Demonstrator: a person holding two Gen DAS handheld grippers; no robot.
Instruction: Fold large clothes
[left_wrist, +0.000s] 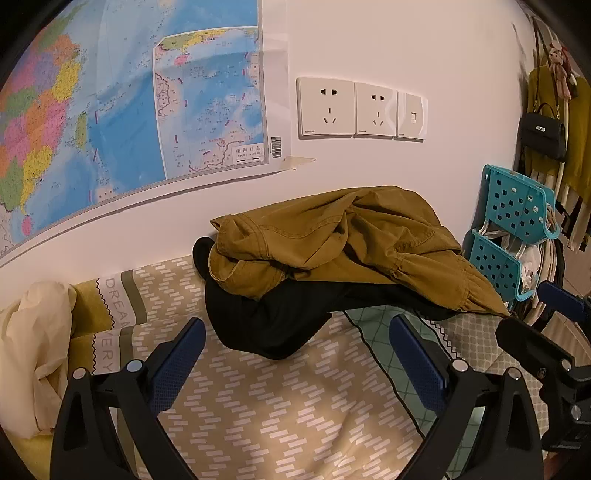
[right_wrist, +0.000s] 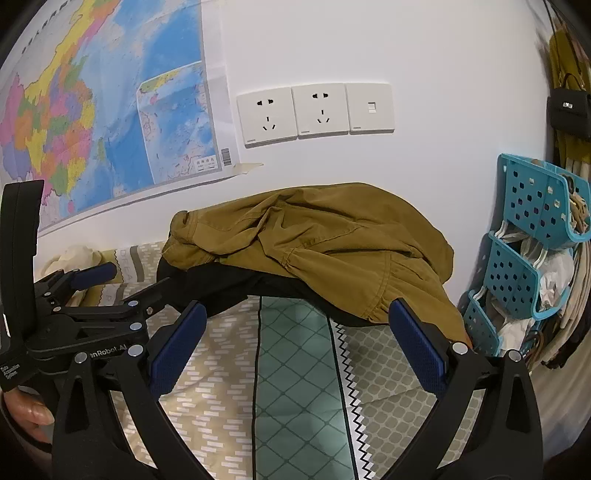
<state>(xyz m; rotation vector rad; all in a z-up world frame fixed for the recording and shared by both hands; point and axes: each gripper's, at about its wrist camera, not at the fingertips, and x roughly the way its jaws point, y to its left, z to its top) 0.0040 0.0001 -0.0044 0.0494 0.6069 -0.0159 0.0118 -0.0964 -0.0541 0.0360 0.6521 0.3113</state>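
Folding has not started, I judge: the jacket (left_wrist: 343, 240) lies crumpled on a black garment (left_wrist: 266, 325) against the wall. Both the left gripper (left_wrist: 295, 339) and right gripper (right_wrist: 295, 328) hover short of it, jaws spread and empty. Next: grasp the jacket and spread it (bedding (left_wrist: 110, 325) reads "DREAM", the left tool "nRobot.AI").

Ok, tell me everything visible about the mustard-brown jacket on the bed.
The mustard-brown jacket is a crumpled, unfolded heap of matte woven cloth, cotton-like, with stitched seams, and a gathered cuff or hem at its right end. It lies against the white wall, draped over a black garment that sticks out beneath it, both on the patterned bedspread. Its right end hangs near the teal baskets. Neither the left gripper nor the right gripper touches it; both are open.
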